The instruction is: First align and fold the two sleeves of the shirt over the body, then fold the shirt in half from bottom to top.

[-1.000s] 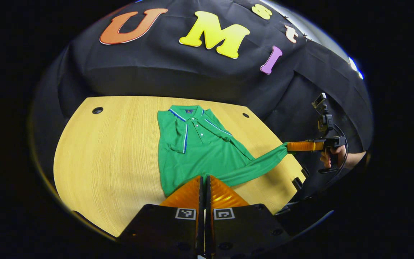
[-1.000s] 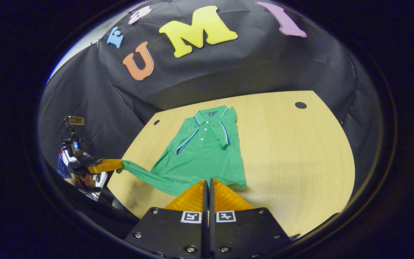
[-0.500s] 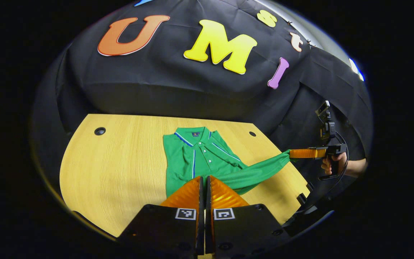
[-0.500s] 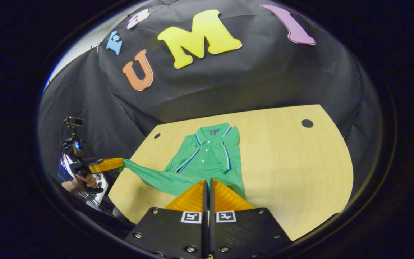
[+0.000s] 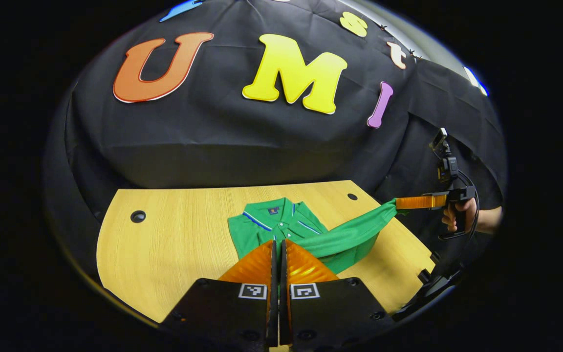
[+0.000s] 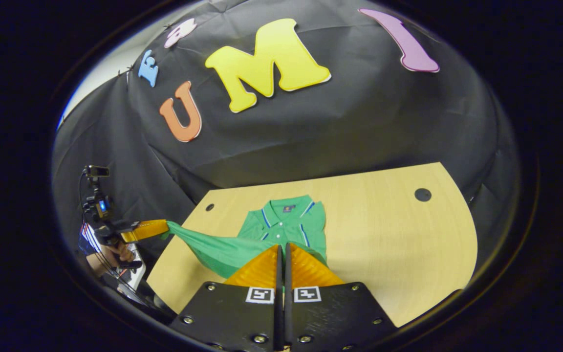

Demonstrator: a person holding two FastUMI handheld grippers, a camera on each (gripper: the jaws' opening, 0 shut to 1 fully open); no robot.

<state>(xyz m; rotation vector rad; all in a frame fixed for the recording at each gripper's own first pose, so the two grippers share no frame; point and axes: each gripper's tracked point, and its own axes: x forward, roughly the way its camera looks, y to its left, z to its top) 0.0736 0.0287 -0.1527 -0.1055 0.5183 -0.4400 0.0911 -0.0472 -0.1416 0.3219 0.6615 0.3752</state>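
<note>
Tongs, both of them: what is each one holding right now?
Left tongs: closed on the green shirt near its bottom edge.
Right tongs: closed on the shirt's fabric, which stretches across to the left tongs.

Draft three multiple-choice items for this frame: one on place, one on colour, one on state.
1. Where does the shirt lie?
A. on the wooden table
B. on the floor
C. on a chair

2. What colour is the shirt?
A. red
B. green
C. white

3. How does the stretched part of the shirt stand?
A. flat on the table
B. rolled into a ball
C. lifted, pulled taut between the two tools

Key: 1 A, the collar end rests on the tabletop. 2 B, green with blue and white trim. 3 C, the fabric runs from the left tool up to the right tool, which pinches its end off the table edge; the right tool's own view shows the same span.
</note>
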